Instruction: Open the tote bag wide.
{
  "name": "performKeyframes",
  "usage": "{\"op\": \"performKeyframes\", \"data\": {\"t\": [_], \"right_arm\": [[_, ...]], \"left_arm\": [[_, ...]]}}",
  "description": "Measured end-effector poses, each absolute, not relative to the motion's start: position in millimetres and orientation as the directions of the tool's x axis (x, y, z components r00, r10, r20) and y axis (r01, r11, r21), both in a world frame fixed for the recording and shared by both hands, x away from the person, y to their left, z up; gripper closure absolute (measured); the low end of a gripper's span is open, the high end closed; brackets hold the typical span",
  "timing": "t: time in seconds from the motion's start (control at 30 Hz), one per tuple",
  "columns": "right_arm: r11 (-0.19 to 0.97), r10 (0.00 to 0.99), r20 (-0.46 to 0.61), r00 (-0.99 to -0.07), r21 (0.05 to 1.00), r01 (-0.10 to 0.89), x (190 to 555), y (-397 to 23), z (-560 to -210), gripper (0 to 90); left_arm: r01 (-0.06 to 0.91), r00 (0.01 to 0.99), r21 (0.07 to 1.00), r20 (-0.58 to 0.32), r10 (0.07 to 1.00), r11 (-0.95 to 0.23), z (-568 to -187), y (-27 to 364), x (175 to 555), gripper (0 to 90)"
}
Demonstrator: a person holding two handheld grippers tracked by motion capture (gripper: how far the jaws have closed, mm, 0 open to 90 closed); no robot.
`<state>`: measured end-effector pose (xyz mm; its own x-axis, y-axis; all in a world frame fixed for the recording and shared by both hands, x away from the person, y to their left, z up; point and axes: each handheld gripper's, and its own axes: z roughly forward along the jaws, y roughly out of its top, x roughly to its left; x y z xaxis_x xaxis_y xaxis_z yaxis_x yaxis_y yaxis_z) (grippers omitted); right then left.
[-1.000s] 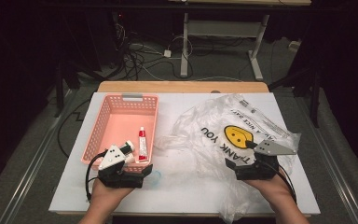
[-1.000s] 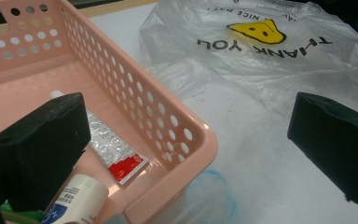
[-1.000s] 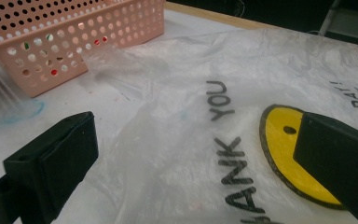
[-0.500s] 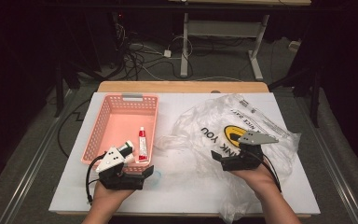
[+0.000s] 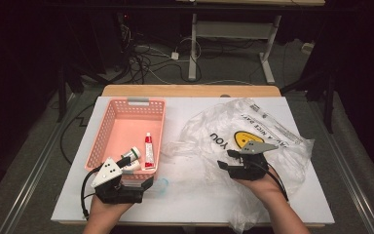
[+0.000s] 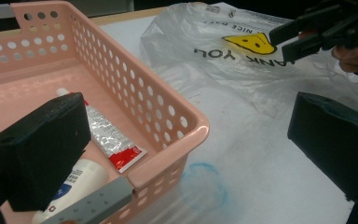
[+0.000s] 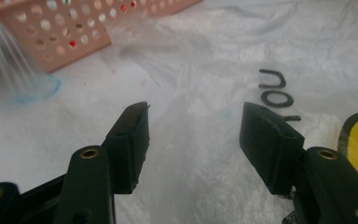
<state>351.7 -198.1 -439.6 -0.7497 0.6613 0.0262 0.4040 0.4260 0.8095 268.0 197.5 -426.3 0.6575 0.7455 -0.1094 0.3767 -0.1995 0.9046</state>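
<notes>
Thin plastic bag (image 5: 253, 141) needs a low pinch: the right gripper (image 7: 193, 126), fingers half-closing with only film between, should gather a fold while the left gripper (image 5: 126, 170) waits open.

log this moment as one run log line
left gripper: open at pink perforated plastic basket | right gripper: jaws just closing, apart, over clear smiley-print plastic bag

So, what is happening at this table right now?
A person holds a two-jaw gripper in each hand. The right gripper is over the crumpled clear plastic bag with a yellow smiley face; its jaws have just been closing, with bag film between them but not yet pinched. The left gripper stands open at the near corner of the pink perforated plastic basket, which holds a red and silver tube and a white bottle.
</notes>
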Motion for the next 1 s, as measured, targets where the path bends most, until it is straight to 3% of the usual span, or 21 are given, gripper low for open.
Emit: {"op": "performKeyframes", "data": {"t": [0.07,0.23,0.43,1.0], "right_arm": [[0.447,0.650,0.030,-0.759,0.793,0.414,351,-195,-445,41.4],[0.504,0.630,0.025,-0.776,0.747,0.433,349,-186,-456,25.1],[0.574,0.602,-0.028,-0.798,0.709,0.408,349,-180,-461,21.3],[0.578,0.608,-0.003,-0.794,0.688,0.440,355,-186,-474,50.7]], "left_arm": [[0.379,0.659,0.903,-0.108,0.744,-0.204,-427,196,269,0.0],[0.384,0.660,0.899,-0.108,0.744,-0.210,-428,197,268,0.0],[0.384,0.651,0.900,-0.108,0.751,-0.204,-428,200,267,0.0],[0.386,0.664,0.896,-0.104,0.740,-0.220,-429,194,273,0.0]]}}
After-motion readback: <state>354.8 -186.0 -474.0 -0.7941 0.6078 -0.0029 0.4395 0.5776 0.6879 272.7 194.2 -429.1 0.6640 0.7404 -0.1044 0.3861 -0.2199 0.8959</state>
